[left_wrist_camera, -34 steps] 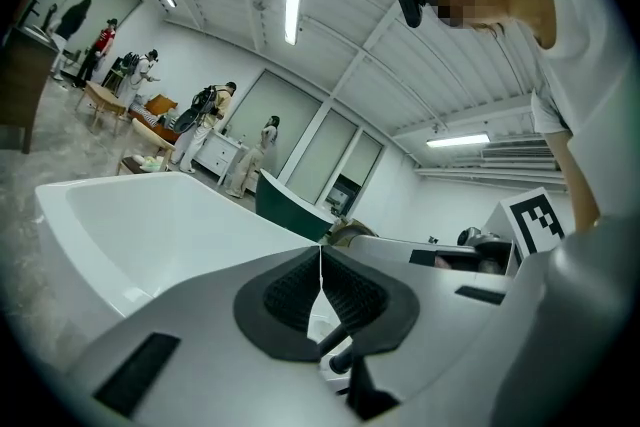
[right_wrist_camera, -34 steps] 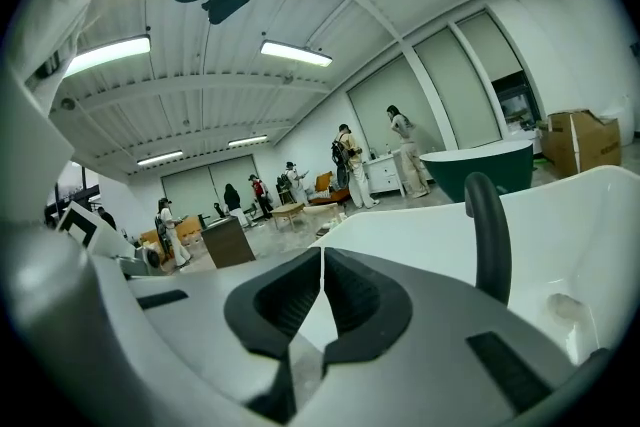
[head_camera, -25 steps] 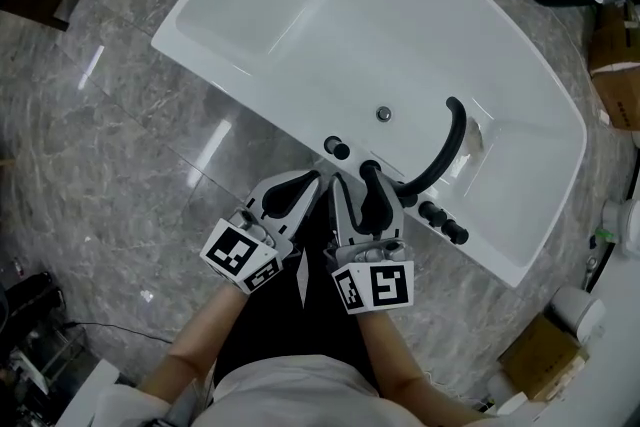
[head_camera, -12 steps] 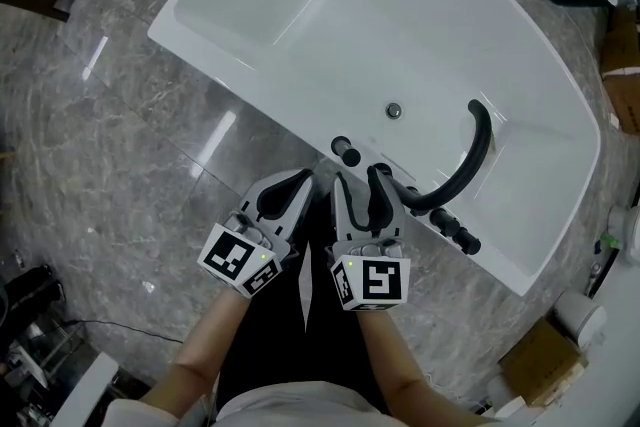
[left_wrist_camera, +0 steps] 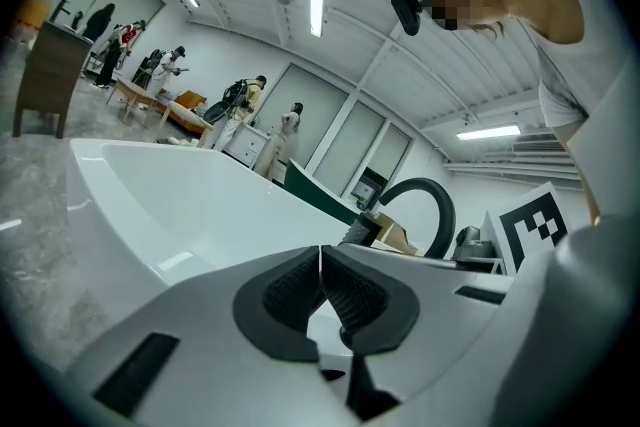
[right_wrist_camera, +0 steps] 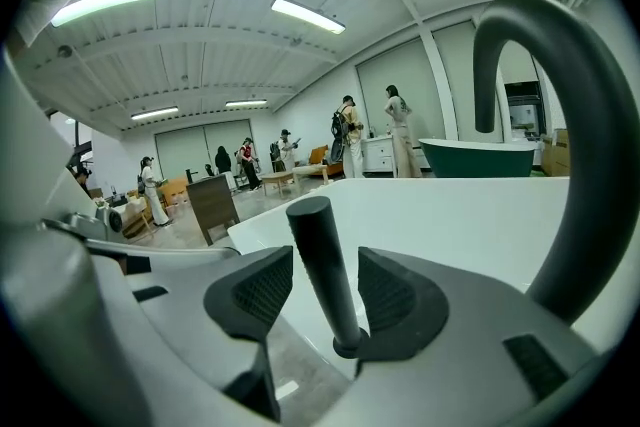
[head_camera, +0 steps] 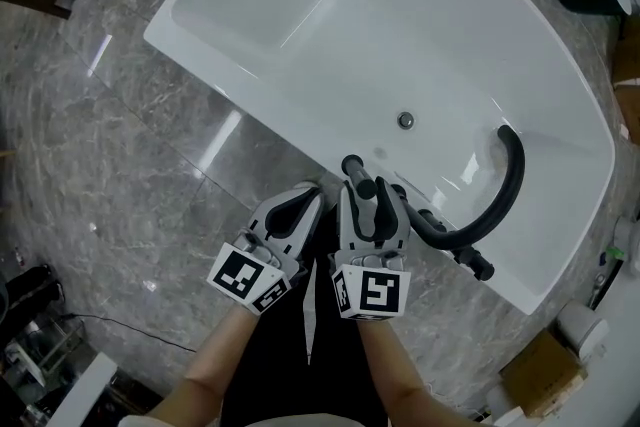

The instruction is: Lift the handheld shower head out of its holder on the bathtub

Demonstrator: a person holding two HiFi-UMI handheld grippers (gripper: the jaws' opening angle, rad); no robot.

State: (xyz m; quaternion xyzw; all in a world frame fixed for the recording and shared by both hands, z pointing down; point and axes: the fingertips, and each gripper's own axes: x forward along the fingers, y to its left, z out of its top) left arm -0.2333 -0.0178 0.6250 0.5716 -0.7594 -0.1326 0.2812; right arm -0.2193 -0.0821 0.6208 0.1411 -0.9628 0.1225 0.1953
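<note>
Black shower head stands between parted jaws of right tongs; left tongs pinched together.

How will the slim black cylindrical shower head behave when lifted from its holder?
The slim black cylindrical shower head looks rigid, so it probably will not bend. Its smooth round surface may slip or turn in the open right gripper. It leans slightly in its holder, so pulling along its axis seems safest.

The shower head stands on the bathtub rim between the right gripper jaws, seemingly untouched, with the spout to its right.
</note>
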